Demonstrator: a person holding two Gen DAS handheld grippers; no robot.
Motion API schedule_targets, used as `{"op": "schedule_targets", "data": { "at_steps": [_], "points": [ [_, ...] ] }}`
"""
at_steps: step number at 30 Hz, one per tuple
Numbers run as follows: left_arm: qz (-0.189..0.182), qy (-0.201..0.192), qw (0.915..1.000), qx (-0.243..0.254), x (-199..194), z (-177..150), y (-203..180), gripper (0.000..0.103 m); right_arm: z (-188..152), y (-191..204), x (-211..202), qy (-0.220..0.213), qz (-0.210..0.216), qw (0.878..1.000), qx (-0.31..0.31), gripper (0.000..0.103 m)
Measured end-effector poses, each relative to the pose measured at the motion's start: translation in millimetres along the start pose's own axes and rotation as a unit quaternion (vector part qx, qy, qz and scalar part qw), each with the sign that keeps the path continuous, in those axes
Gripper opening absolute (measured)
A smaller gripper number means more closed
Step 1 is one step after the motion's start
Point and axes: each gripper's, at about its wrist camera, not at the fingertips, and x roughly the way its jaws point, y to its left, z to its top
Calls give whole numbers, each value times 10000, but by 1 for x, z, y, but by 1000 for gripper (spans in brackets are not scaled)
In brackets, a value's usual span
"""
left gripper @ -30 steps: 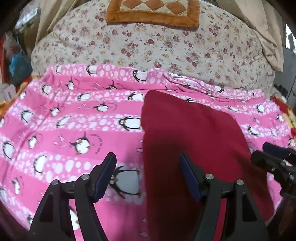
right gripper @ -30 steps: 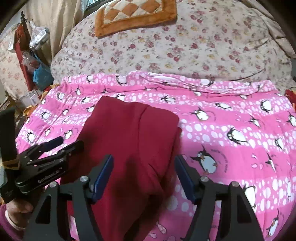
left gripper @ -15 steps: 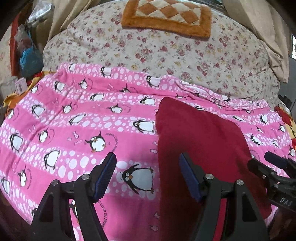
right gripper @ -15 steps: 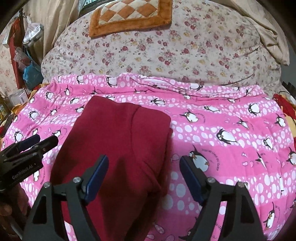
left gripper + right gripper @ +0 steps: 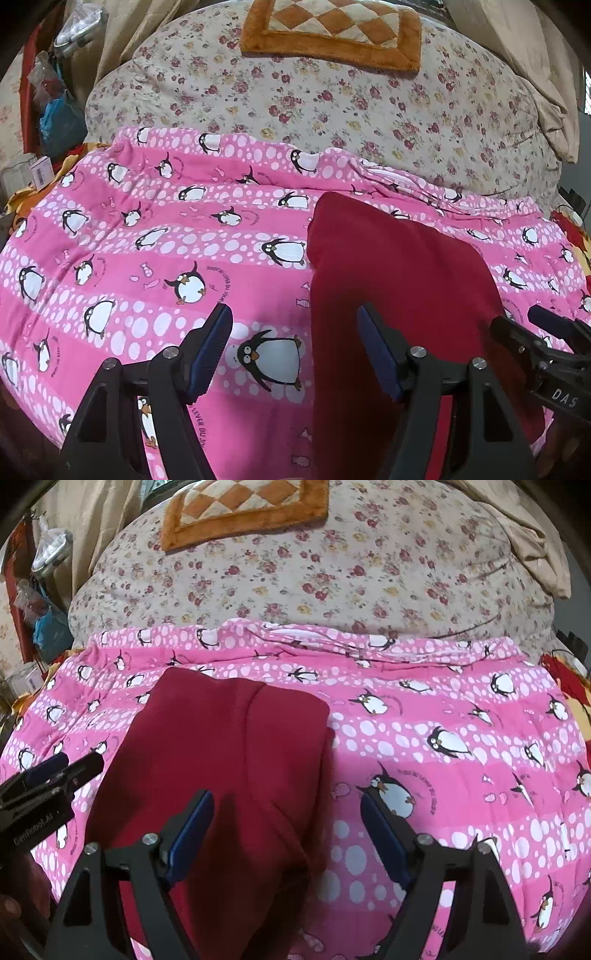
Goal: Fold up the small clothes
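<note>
A dark red garment [image 5: 399,280] lies folded into a long flat strip on the pink penguin blanket [image 5: 147,258]. My left gripper [image 5: 293,317] hovers open over the garment's left edge, one finger above the blanket, the other above the red cloth, with nothing gripped. In the right wrist view the red garment [image 5: 221,746] shows a folded flap along its right side. My right gripper [image 5: 286,801] is above that right edge, its jaws opening, and its pads press on nothing. Each gripper shows in the other's view: the right gripper [image 5: 532,325] and the left gripper [image 5: 62,768].
Behind the pink blanket rises a bulky floral quilt [image 5: 332,110] with an orange checked cushion [image 5: 332,33] on top. Bags and clutter [image 5: 55,122] stand off the bed's left side. Beige cloth [image 5: 532,546] hangs at the far right.
The right gripper's jaws have spread wider. Both views have tilted up a little, so more of the floral quilt shows. The red garment lies as before.
</note>
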Motion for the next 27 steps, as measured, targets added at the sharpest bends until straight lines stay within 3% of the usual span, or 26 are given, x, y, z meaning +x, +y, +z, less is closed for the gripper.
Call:
{"op": "schedule_targets", "data": {
  "at_steps": [27],
  "points": [
    [-61, 120, 9999, 56, 13, 0, -12, 50, 1, -6, 16, 164, 57, 9997, 162, 85]
  ]
}}
